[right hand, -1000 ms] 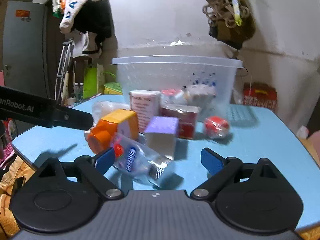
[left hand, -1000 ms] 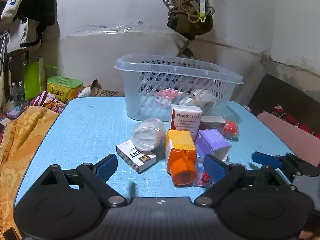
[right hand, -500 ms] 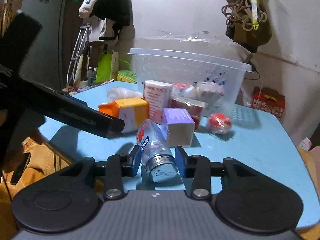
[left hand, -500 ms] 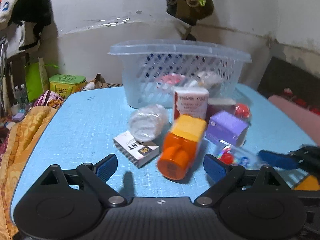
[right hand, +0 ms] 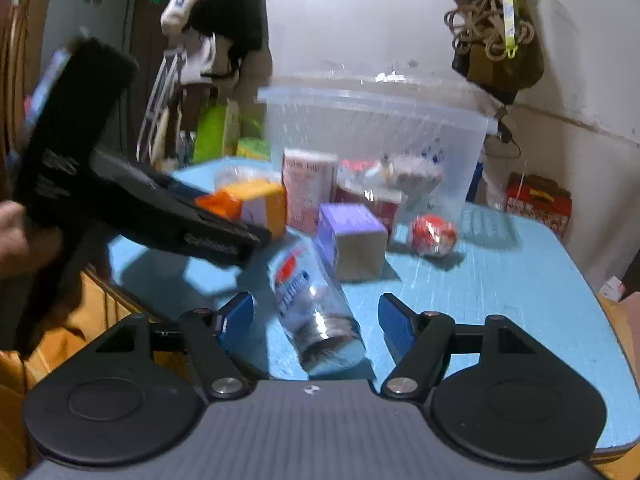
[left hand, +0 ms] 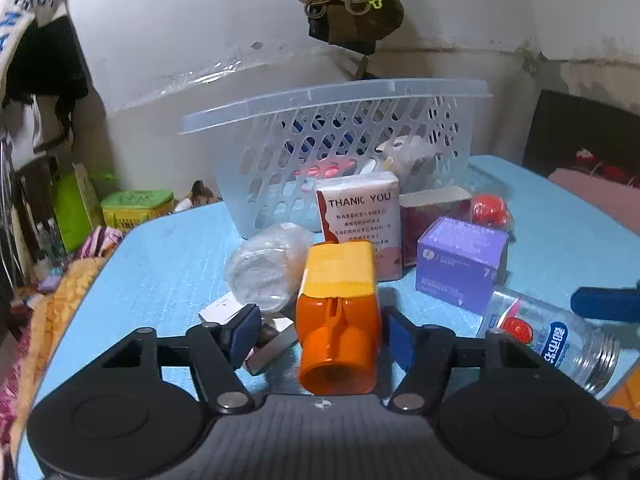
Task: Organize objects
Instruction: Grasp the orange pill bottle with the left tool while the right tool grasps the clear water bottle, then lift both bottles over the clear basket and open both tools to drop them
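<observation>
One basket (left hand: 340,136), two bottles (left hand: 338,320) (left hand: 556,340).

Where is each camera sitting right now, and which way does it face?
Left wrist: rides the left gripper, low over the blue table, facing the white basket; its own fingers flank the orange bottle.
Right wrist: rides the right gripper, facing the same basket from further right; its open fingers straddle the clear bottle, and the left gripper plus part of a hand show at left.
Shared: basket, orange bottle, clear bottle, purple box, THANK YOU box.
</observation>
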Demonstrator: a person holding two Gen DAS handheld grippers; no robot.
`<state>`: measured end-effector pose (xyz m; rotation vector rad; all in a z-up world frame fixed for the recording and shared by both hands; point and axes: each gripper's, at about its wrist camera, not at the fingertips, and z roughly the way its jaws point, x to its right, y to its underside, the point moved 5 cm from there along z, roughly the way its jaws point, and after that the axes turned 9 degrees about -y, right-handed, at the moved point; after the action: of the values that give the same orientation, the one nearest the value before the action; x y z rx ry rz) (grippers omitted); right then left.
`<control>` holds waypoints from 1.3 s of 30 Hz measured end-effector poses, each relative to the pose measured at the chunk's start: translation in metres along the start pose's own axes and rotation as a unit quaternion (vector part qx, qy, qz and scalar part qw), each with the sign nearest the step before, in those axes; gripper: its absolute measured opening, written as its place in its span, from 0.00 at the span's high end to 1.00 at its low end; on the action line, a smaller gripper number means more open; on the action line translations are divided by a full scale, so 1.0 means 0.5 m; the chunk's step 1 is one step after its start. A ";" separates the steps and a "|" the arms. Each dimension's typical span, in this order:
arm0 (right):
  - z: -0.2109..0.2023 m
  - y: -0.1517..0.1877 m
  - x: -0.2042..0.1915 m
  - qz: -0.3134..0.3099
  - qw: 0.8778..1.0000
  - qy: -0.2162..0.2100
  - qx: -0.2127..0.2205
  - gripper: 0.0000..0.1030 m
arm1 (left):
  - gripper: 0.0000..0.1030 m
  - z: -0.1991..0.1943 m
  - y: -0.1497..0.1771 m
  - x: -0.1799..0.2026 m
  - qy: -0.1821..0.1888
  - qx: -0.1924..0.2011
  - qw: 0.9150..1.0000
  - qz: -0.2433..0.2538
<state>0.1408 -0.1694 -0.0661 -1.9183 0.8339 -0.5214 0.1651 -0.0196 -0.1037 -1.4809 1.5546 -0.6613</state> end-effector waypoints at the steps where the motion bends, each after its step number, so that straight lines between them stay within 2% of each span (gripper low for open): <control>1: -0.001 0.002 0.003 0.006 1.000 -0.006 0.005 0.33 | 0.39 -0.003 0.001 0.003 0.000 0.003 1.000 0.006; 3: -0.007 0.002 0.005 0.012 1.000 -0.008 0.002 0.41 | 0.51 -0.011 0.001 0.006 0.002 0.008 1.000 0.009; 4: -0.010 0.001 0.006 0.011 1.000 -0.009 0.000 0.48 | 0.52 -0.014 0.000 0.005 0.002 0.008 1.000 0.007; 8: -0.018 0.004 0.003 0.014 1.000 -0.014 -0.002 0.57 | 0.52 -0.018 0.002 0.000 0.012 0.010 1.000 0.004; 11: -0.018 0.000 -0.001 0.008 1.000 -0.012 -0.007 0.57 | 0.48 -0.018 0.006 0.011 0.009 0.015 1.000 0.017; 12: -0.020 -0.001 -0.003 0.006 1.000 -0.012 -0.007 0.57 | 0.48 -0.020 0.005 0.014 0.008 0.014 1.000 0.020; 13: -0.024 -0.003 -0.006 0.005 1.000 -0.012 -0.004 0.58 | 0.55 -0.022 0.003 0.011 0.011 0.015 1.000 0.018; 15: -0.035 -0.009 -0.008 0.004 1.000 -0.012 0.000 0.58 | 0.56 -0.026 -0.001 0.007 0.027 0.011 1.000 0.011; 18: -0.048 -0.020 -0.005 0.011 1.000 -0.011 0.011 0.58 | 0.56 -0.041 0.000 0.003 0.021 0.023 0.999 0.015; 39: -0.117 -0.072 0.067 0.067 0.994 0.011 0.080 0.58 | 0.57 -0.136 -0.046 -0.046 0.035 0.086 0.995 -0.032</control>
<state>0.1370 -0.2175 -0.0067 -1.6999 0.9005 -0.5128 0.1168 -0.0131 -0.0463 -1.3955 1.4677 -0.8701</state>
